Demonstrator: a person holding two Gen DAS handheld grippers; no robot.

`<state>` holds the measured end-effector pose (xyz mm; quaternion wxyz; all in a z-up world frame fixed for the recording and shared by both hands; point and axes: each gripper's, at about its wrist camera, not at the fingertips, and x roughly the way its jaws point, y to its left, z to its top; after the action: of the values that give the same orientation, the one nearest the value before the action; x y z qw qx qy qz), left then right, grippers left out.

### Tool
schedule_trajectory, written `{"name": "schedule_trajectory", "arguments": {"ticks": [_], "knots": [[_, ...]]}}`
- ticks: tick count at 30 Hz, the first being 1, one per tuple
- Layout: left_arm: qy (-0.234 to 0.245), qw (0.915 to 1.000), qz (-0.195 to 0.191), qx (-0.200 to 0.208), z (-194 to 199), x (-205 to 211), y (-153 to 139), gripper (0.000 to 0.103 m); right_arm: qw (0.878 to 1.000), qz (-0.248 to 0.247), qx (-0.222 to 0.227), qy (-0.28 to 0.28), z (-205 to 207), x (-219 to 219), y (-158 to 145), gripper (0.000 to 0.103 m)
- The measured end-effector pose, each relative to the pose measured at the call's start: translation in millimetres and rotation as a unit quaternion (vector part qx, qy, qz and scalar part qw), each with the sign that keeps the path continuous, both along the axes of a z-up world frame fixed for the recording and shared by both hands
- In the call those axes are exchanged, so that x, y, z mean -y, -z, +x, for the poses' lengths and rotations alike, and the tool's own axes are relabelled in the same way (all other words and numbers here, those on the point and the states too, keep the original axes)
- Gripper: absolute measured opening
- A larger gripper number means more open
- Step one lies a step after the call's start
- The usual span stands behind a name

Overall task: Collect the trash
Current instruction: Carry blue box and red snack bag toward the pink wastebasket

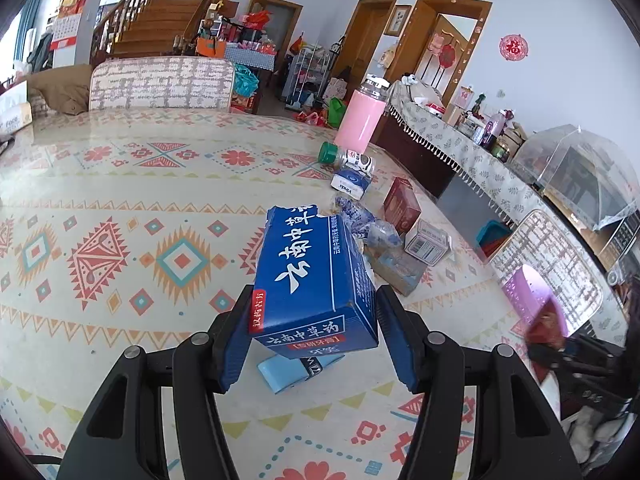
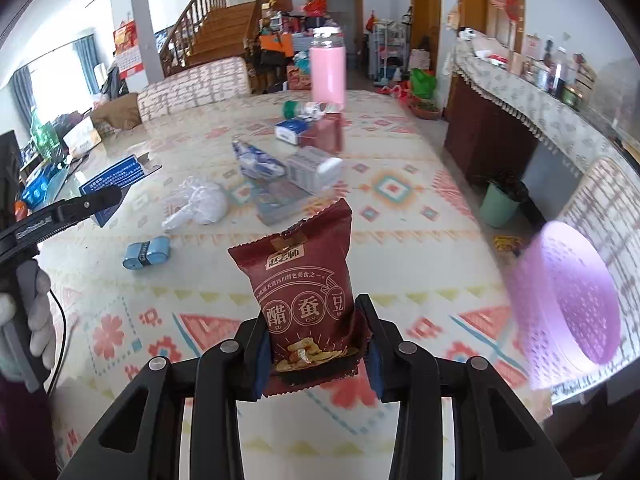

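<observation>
In the left wrist view, the left gripper (image 1: 312, 322) is clamping a blue carton (image 1: 314, 280) at lower centre, long axis pointing up-frame, while the purple basket (image 1: 534, 300) is sitting at right, off the surface (image 1: 120, 200). In the right wrist view, the right gripper (image 2: 316, 340) is pinching an upright maroon snack packet (image 2: 308, 292); the basket (image 2: 568, 300) is looming blurred at right, apparently nearer this hand, and a green bin (image 2: 498, 204) is showing only here.

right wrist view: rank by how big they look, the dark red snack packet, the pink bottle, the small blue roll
1. dark red snack packet, though nearness to the camera inflates it
2. pink bottle
3. small blue roll
</observation>
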<state>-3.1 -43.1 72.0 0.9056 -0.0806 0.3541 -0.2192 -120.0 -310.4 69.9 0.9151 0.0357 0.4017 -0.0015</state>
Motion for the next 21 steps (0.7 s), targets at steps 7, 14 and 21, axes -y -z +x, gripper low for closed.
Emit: {"name": "schedule_trajectory", "arguments": {"ticks": [7,14,21], "knots": [[0.005,0.9997,0.008,0.021,-10,6,-7,0.059,0.999,0.008,0.024,0.021,-32,31,-12,0.041],[0.018,0.9988,0.03,0.033,-35,29,-24,0.059,0.997,0.026,0.044,0.056,-51,70,-12,0.041],[0.081,0.9948,0.047,0.04,-55,89,-38,0.059,0.993,0.062,0.044,0.088,-61,116,2,0.041]]}}
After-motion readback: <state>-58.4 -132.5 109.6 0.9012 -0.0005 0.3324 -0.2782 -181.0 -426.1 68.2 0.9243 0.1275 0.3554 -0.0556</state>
